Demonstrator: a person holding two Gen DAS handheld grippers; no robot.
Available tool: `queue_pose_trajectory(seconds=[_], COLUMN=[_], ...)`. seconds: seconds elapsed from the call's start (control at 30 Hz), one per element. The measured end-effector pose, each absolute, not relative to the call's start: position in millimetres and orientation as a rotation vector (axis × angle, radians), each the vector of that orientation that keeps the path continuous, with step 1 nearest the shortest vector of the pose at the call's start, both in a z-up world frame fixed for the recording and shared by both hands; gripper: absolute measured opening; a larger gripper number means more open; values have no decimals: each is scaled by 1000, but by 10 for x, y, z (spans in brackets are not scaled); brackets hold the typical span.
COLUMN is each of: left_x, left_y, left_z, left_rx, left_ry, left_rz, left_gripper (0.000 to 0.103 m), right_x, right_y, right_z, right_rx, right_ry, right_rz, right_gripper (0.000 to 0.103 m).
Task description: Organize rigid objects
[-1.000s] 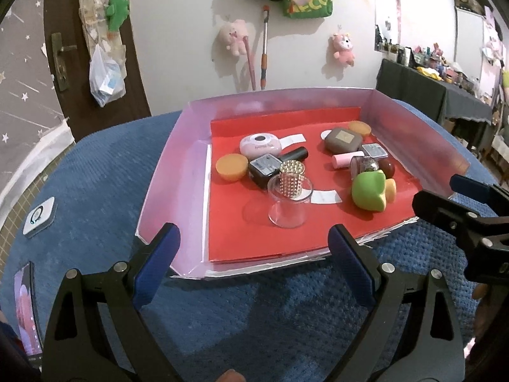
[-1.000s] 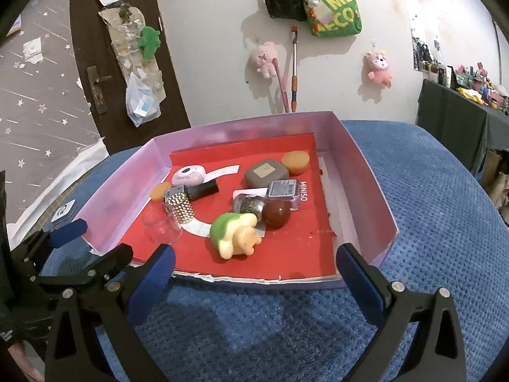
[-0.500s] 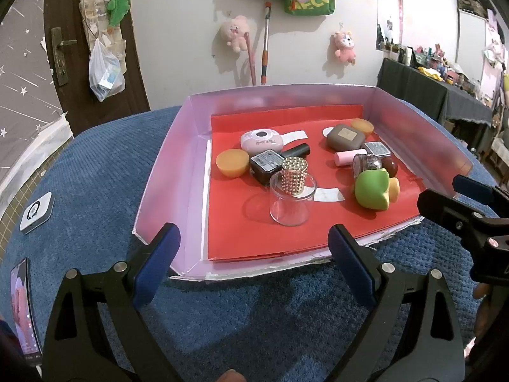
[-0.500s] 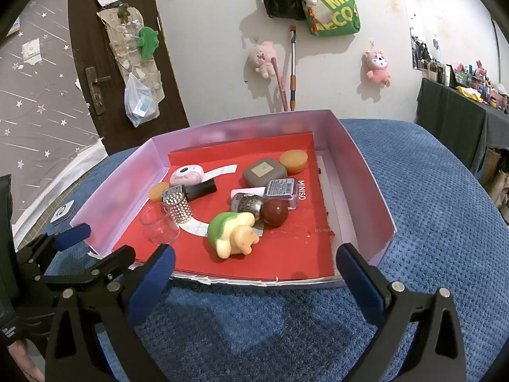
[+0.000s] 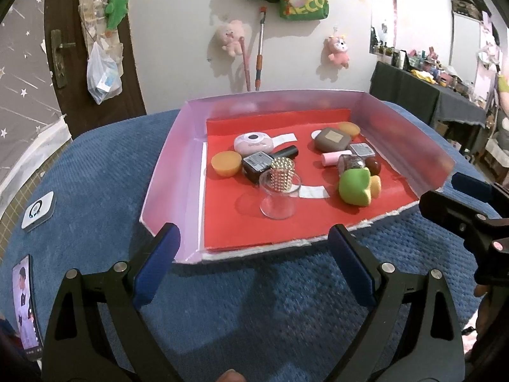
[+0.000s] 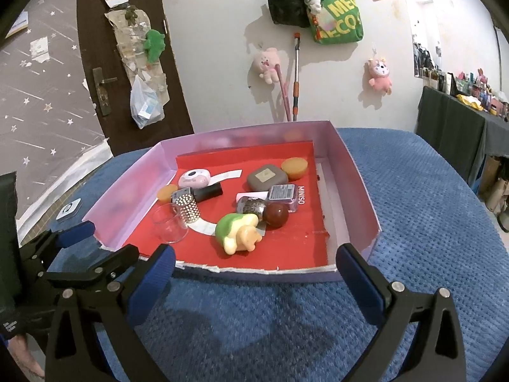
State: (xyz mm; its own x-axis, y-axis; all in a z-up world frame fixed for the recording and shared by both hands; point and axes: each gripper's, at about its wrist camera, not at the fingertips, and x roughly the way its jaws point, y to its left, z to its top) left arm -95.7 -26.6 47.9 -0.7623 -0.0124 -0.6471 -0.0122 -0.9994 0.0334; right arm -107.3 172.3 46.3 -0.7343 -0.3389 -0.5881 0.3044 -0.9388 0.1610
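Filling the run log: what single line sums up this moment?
left gripper: open, empty | right gripper: open, empty | pink-walled red-floored tray: items inside, untouched

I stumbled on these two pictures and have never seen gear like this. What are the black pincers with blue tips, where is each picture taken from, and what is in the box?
There is no robot here: a person holds one two-finger gripper in each hand, and a wide-angle camera on each looks forward along its fingers. One picture comes from the left gripper, the other from the right gripper. Both are open and hold nothing.

In front of them, on a blue cloth, stands a pink box with a red floor. In it lie small hard things: a clear cup, a studded silver bottle, a green and yellow toy, a grey case, a brown ball and two orange pucks, among others.
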Motion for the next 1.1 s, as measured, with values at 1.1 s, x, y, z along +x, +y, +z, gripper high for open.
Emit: queue_pose_trajectory(seconds=[1.1], left_x=[-709], left_y=[-259], left_z=[104], left_rx=[1280], left_ry=[-19], left_rz=[-2890], left_gripper=[95], right_x=[-850], right_y=[1835], right_z=[56], right_rx=[1182], right_ry=[42], right_rz=[-2580], right_gripper=[103])
